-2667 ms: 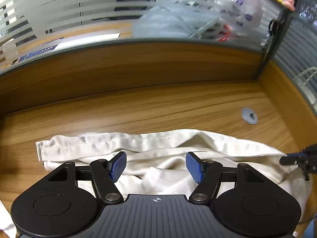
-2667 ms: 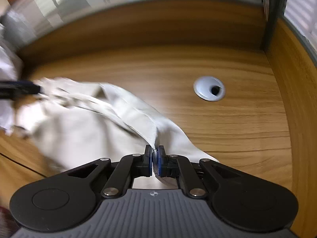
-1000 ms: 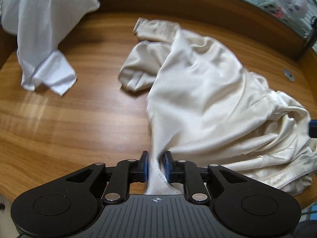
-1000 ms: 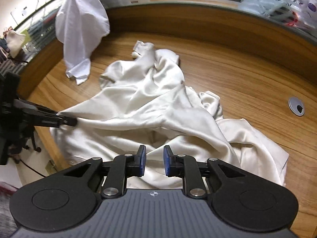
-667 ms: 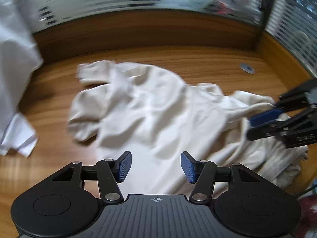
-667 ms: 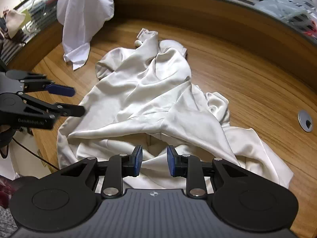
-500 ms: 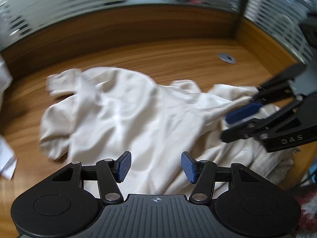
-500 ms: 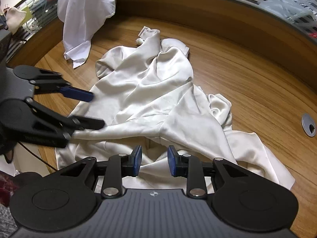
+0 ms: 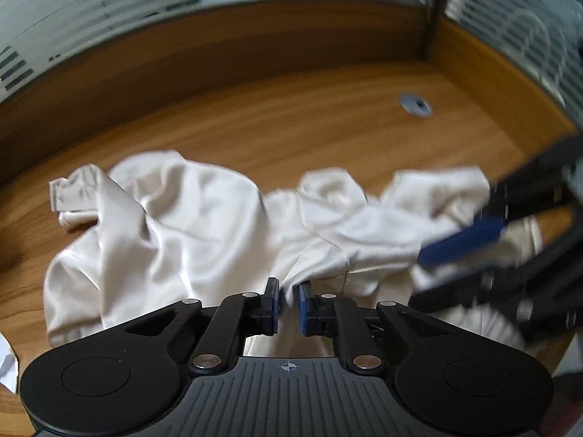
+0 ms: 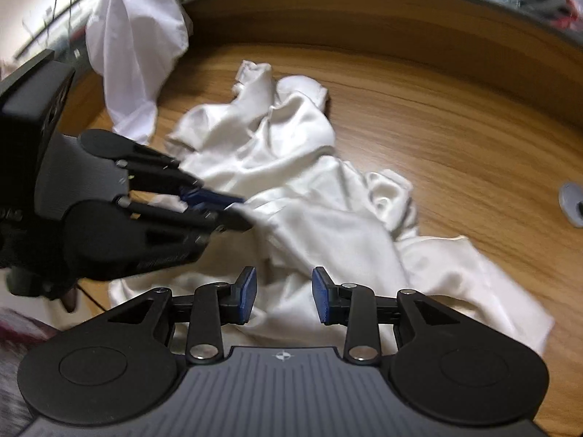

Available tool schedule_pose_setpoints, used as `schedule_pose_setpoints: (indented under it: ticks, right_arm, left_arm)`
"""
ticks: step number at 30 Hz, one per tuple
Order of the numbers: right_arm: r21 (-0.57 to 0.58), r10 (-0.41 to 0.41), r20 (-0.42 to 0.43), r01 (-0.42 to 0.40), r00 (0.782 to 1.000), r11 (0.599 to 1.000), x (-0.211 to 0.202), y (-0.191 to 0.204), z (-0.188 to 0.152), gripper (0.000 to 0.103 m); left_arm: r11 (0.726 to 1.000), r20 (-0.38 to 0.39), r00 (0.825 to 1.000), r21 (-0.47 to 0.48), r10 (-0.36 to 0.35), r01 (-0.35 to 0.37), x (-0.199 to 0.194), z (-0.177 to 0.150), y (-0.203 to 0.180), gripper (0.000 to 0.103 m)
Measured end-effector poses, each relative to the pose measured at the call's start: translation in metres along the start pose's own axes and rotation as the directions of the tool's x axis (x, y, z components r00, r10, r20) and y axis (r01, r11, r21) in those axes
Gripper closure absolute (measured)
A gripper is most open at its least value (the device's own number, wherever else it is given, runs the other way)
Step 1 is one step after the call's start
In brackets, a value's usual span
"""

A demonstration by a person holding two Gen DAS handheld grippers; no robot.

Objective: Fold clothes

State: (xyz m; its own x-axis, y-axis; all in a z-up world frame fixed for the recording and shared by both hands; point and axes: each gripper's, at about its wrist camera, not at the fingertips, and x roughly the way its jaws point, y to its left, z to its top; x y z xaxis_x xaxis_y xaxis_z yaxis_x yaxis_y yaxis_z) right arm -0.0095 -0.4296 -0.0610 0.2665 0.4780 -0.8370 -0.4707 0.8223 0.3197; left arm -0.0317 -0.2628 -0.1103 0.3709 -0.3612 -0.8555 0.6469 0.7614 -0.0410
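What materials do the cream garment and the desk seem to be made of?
Garment: a thin, silky fabric, perhaps satin, judging by its soft sheen and its loose, flowing folds. Desk: wood or wood-look laminate with a smooth finish; grain lines run across it, but which one is unclear.

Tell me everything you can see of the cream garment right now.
The cream garment is satiny, sheeny fabric, crumpled in loose folds across the wooden desk, not folded. A hemmed end lies at its far left. The left gripper is shut on a pinched ridge near its middle; the right gripper hovers open over its near edge.
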Motion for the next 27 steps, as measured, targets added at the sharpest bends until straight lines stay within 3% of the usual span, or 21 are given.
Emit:
schedule_pose_setpoints:
  ticks: [7,10,16,19,21,24,25,26,27]
  right_arm:
    - [0.076,0.062,0.011,-0.063,0.998,0.995,0.019,0.000,0.008,0.074]
    - [0.109,0.071,0.012,-0.072,0.997,0.991,0.029,-0.002,0.011,0.085]
    - [0.090,-0.147,0.021,0.145,0.989,0.985,0.048,-0.005,0.011,0.088]
    - [0.030,-0.183,0.013,0.183,0.983,0.983,0.055,-0.001,0.013,0.073]
    - [-0.032,-0.188,0.004,0.188,0.982,0.982,0.062,0.007,0.012,0.054]
    - [-0.121,-0.205,-0.001,0.204,0.979,0.971,0.073,0.019,0.011,0.054]
    - [-0.141,-0.218,0.000,0.216,0.976,0.966,0.076,0.021,0.011,0.055]
    - [-0.155,-0.231,0.002,0.229,0.973,0.961,0.080,0.021,0.011,0.067]
    - [-0.161,-0.241,0.002,0.238,0.971,0.958,0.082,0.020,0.011,0.092]
  left_arm:
    - [0.999,0.019,1.000,-0.035,-0.014,0.014,-0.009,0.022,0.009,0.090]
    - [0.999,0.023,1.000,-0.037,-0.003,0.004,-0.011,0.023,0.011,0.090]
    - [0.998,0.014,1.000,-0.065,0.027,-0.026,-0.008,0.019,0.015,0.090]
    - [0.996,0.000,0.999,-0.080,0.034,-0.034,-0.004,0.016,0.016,0.089]
    - [0.996,-0.008,0.999,-0.081,0.043,-0.043,-0.002,0.014,0.015,0.089]
    - [0.995,-0.014,0.999,-0.086,0.050,-0.051,0.000,0.012,0.015,0.089]
    - [0.995,-0.014,0.999,-0.088,0.052,-0.053,0.000,0.012,0.015,0.087]
    - [0.994,-0.015,0.998,-0.089,0.055,-0.056,0.000,0.012,0.016,0.086]
    - [0.994,-0.016,0.998,-0.090,0.058,-0.060,0.000,0.012,0.016,0.086]
